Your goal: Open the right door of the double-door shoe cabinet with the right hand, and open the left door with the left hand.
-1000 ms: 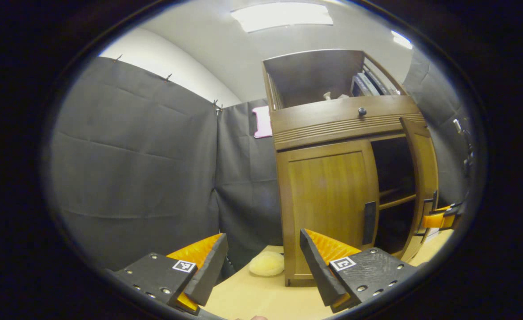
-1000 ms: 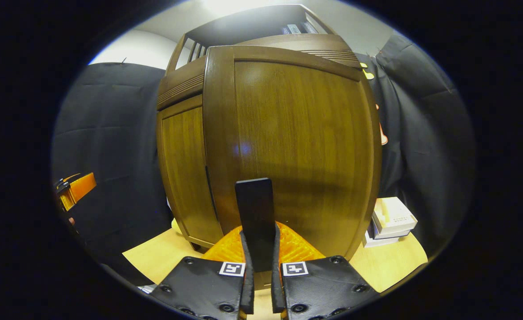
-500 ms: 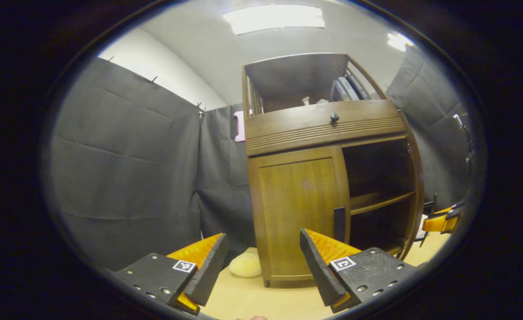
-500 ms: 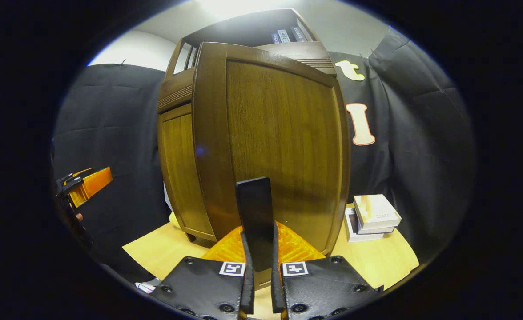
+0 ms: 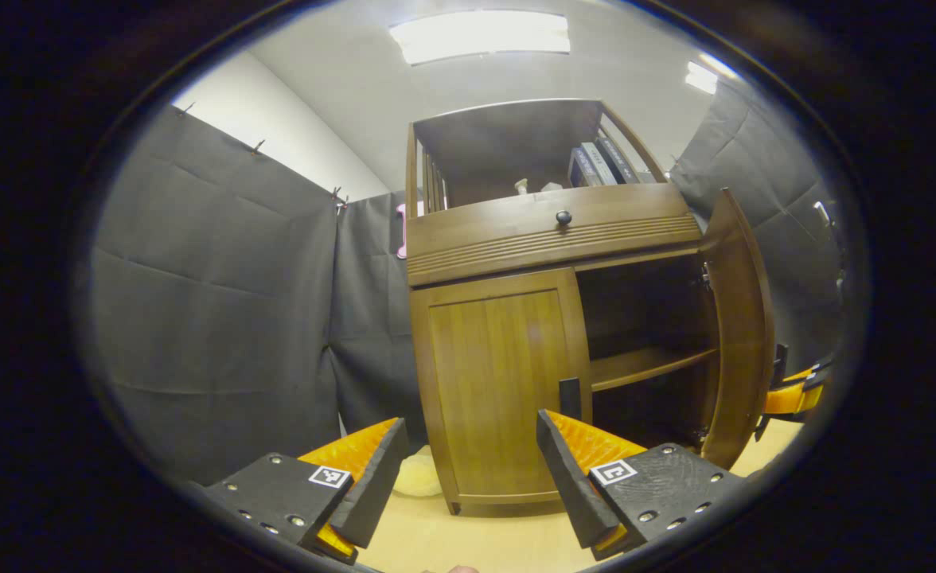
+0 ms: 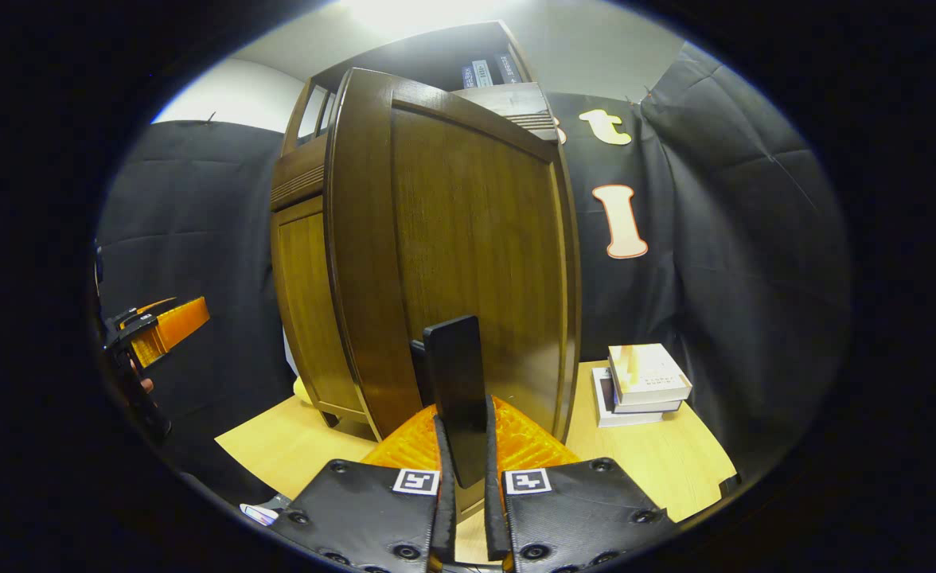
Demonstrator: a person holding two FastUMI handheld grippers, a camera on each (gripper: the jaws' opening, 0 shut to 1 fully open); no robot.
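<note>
Wooden right door (image 6: 468,239) swings wider than before, right tongs (image 6: 464,509) clamped on its black handle (image 6: 456,382); left tongs (image 5: 468,477) stay apart.

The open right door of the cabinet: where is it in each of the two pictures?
Left gripper view: the right door stands at the right, seen nearly edge-on, swung out from the cabinet.
Right gripper view: the door stands in the middle, with its dark handle between the hand-held gripper fingers.
Shared landmark: the closed left door.
</note>
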